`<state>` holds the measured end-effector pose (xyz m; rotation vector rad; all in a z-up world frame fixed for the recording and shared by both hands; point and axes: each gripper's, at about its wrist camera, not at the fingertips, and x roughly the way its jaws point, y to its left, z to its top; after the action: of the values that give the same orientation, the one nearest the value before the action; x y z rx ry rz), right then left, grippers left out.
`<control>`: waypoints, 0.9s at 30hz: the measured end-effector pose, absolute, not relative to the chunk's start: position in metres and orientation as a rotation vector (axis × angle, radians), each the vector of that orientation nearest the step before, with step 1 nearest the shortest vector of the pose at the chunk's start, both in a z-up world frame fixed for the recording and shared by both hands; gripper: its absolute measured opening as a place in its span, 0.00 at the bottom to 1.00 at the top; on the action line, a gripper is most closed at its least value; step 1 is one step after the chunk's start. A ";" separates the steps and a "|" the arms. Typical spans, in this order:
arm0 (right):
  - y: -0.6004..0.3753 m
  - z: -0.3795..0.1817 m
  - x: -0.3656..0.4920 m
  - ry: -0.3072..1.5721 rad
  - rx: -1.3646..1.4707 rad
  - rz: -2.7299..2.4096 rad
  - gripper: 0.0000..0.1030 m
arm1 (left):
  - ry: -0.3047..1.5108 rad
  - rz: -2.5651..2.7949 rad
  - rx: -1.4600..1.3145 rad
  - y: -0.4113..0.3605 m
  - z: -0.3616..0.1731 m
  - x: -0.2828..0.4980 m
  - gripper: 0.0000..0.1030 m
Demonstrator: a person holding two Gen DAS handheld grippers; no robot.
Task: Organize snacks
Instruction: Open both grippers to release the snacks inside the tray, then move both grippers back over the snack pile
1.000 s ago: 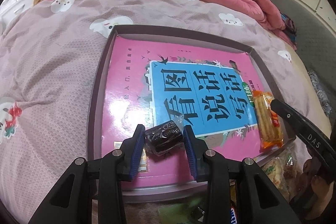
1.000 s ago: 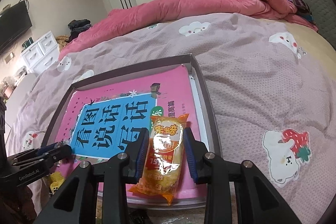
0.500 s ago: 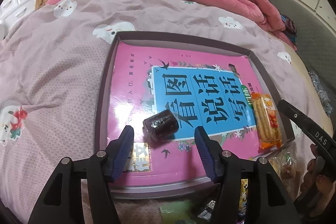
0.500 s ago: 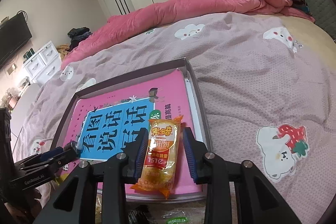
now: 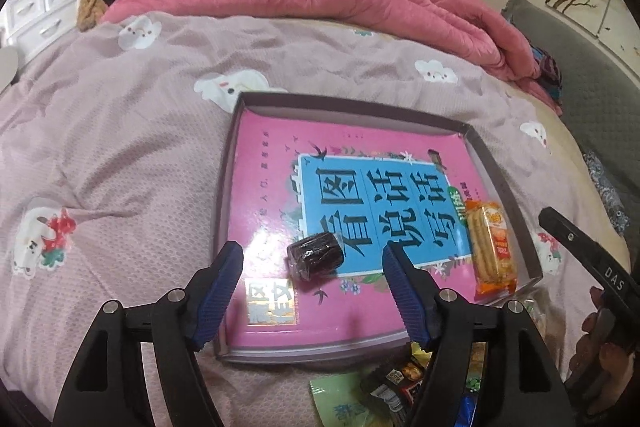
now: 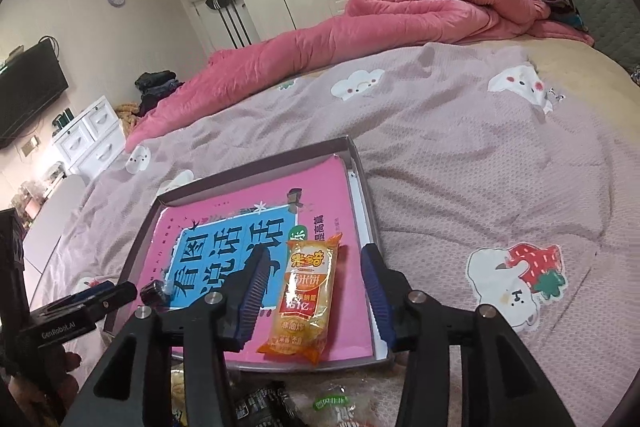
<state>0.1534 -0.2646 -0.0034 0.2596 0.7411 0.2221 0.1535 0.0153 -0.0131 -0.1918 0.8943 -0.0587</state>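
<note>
The left hand-held gripper [image 5: 312, 281] stands wide with its jaws opening, and the dark wrapped snack [image 5: 316, 254] lies free between them on the glossy pink book [image 5: 272, 187] that fills the shallow box [image 5: 496, 171], toward the box's near left corner. The right hand-held gripper [image 6: 310, 291] is narrower but its jaws are opening too; the orange rice-cracker packet [image 6: 306, 295] lies between them without either pad pressing it, along the box's right edge and reaching its near rim. The main risk I see is the dark snack: it is a short, squat cylinder in slick clear film, resting on its side on a smooth laminated cover, so a brush from a ribbed blue pad as the gripper pulls away could set it rolling toward the box wall or out of its row. The packet is long, flat and crinkly, with frilled sealed ends; its near end sits at the low rim, so a snag on a finger could drag it over the edge onto the bed. The bed [image 6: 480, 167] itself is soft, with a textured mauve cover, so any lean on the box could tilt the book and slide both items. More foil and plastic packets [image 5: 392, 387] crowd the bed just at the box's near edge, where a lowered gripper might crush the brittle contents.
</note>
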 end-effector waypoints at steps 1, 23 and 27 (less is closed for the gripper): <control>-0.265 -0.002 0.152 0.737 0.259 0.225 0.48 | 0.889 -0.056 -0.191 0.016 -0.010 0.152 0.72; -0.278 0.020 0.116 0.687 0.290 0.229 0.65 | 0.855 -0.074 -0.180 0.021 0.017 0.105 0.77; -0.280 0.020 0.108 0.692 0.287 0.220 0.68 | 0.863 -0.095 -0.174 0.015 0.017 0.098 0.77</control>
<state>0.1084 -0.2803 0.0196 0.2865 0.6925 0.2195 0.0977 0.0153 0.0169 -0.1735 0.8626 -0.0949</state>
